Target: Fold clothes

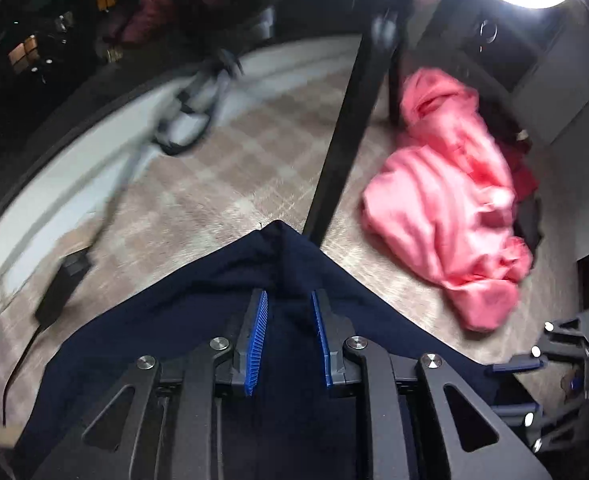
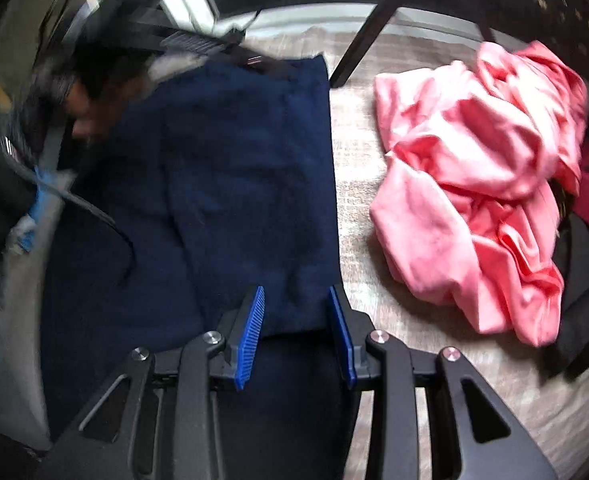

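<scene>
Navy garment point(image 2: 230, 184) — pink heap point(image 2: 474, 184) beside

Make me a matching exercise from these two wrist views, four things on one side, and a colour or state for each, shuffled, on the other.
Things:
1. navy garment
2. pink garment
3. gripper pads
4. table surface

Descriptions:
A. crumpled in a heap
B. bright blue and ribbed
C. pale checked pattern
D. dark, lying fairly flat with a straight edge

Pairs: 1-D, 2-A, 3-B, 4-C
</scene>
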{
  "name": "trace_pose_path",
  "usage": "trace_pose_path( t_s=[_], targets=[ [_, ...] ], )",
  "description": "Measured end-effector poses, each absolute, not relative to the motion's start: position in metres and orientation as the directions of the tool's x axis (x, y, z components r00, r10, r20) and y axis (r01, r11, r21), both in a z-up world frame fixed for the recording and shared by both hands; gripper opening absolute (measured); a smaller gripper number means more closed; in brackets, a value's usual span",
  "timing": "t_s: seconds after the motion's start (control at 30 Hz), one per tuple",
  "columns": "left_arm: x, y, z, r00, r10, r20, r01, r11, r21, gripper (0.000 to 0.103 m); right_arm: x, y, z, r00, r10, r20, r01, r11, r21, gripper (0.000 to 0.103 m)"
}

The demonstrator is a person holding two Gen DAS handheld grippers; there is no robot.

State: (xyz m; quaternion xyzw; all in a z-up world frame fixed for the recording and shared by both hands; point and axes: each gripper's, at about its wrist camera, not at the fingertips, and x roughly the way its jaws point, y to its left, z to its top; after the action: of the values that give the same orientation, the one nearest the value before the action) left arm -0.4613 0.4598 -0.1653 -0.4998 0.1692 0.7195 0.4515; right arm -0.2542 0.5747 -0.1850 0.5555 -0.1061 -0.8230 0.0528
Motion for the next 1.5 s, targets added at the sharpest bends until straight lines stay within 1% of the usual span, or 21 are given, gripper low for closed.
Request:
trace_pose_path(
  t_s=[0.1, 0.17, 0.23, 0.3, 0.4, 0.5, 0.63, 0.73, 0.87, 1.0, 1.1, 1.17, 1.2, 1.33, 1.4, 1.5],
  targets=[
    [-0.423, 0.432, -0.144, -0.126, 0.484, -0.866, -0.813, -0.550, -0.189, 0.020, -0.237, 0.592, -0.171, -0.410, -0.252, -0.876, -0.080, -0.947, 0.310, 0.033],
    [-0.395, 0.396, -0.124, -0.135, 0.504, -0.853, -0.803, -0.560, -0.204, 0.020, -0.223, 0.610, -0.157, -0.451, -0.306, -0.839, -0.113, -0.912, 0.394, 0.033],
    [-0.369, 0.377, -0.111, -0.160, 0.500, -0.851, -0.792, -0.580, -0.192, 0.020, -0.209, 0.628, -0.144, -0.489, -0.338, -0.804, -0.135, -0.882, 0.452, 0.033],
    [-0.337, 0.348, -0.091, -0.190, 0.492, -0.850, -0.783, -0.598, -0.171, 0.020, -0.192, 0.644, -0.131, -0.523, -0.336, -0.783, -0.152, -0.867, 0.474, 0.034],
    [-0.286, 0.316, -0.068, -0.224, 0.491, -0.842, -0.766, -0.622, -0.160, 0.022, -0.167, 0.650, -0.121, -0.529, -0.317, -0.787, -0.129, -0.886, 0.444, 0.034],
    [-0.237, 0.303, -0.064, -0.215, 0.500, -0.839, -0.755, -0.630, -0.182, 0.022, -0.142, 0.643, -0.124, -0.514, -0.327, -0.793, -0.085, -0.900, 0.426, 0.034],
    [-0.169, 0.310, -0.089, -0.150, 0.519, -0.841, -0.769, -0.597, -0.231, 0.022, -0.102, 0.642, -0.118, -0.486, -0.349, -0.801, -0.033, -0.909, 0.415, 0.034],
    [-0.124, 0.316, -0.118, -0.066, 0.520, -0.852, -0.759, -0.580, -0.295, 0.022, -0.080, 0.624, -0.136, -0.448, -0.374, -0.812, 0.016, -0.912, 0.411, 0.034],
    [-0.064, 0.310, -0.148, -0.054, 0.474, -0.879, -0.775, -0.575, -0.262, 0.022, -0.041, 0.590, -0.158, -0.388, -0.386, -0.837, 0.089, -0.920, 0.382, 0.034],
    [-0.031, 0.295, -0.168, -0.046, 0.464, -0.885, -0.754, -0.597, -0.274, 0.022, -0.006, 0.556, -0.184, -0.333, -0.382, -0.862, 0.152, -0.924, 0.350, 0.034],
    [-0.007, 0.285, -0.183, -0.049, 0.432, -0.901, -0.746, -0.616, -0.255, 0.022, 0.017, 0.544, -0.204, -0.295, -0.371, -0.880, 0.137, -0.928, 0.346, 0.034],
    [0.014, 0.276, -0.187, -0.038, 0.434, -0.900, -0.737, -0.620, -0.268, 0.024, 0.037, 0.543, -0.207, -0.298, -0.351, -0.888, 0.123, -0.936, 0.329, 0.034],
    [0.025, 0.271, -0.187, -0.025, 0.437, -0.899, -0.731, -0.622, -0.282, 0.024, 0.047, 0.545, -0.207, -0.285, -0.338, -0.897, 0.115, -0.941, 0.319, 0.034],
    [0.076, 0.256, -0.178, -0.028, 0.409, -0.912, -0.739, -0.623, -0.257, 0.024, 0.095, 0.556, -0.199, -0.233, -0.263, -0.936, 0.103, -0.964, 0.246, 0.034],
    [0.102, 0.249, -0.173, -0.031, 0.393, -0.919, -0.744, -0.623, -0.241, 0.024, 0.123, 0.569, -0.181, -0.263, -0.213, -0.941, 0.082, -0.977, 0.199, 0.034],
    [0.126, 0.257, -0.149, -0.101, 0.416, -0.904, -0.755, -0.623, -0.203, 0.024, 0.158, 0.600, -0.135, -0.400, -0.208, -0.893, -0.010, -0.973, 0.231, 0.035]
  ],
)
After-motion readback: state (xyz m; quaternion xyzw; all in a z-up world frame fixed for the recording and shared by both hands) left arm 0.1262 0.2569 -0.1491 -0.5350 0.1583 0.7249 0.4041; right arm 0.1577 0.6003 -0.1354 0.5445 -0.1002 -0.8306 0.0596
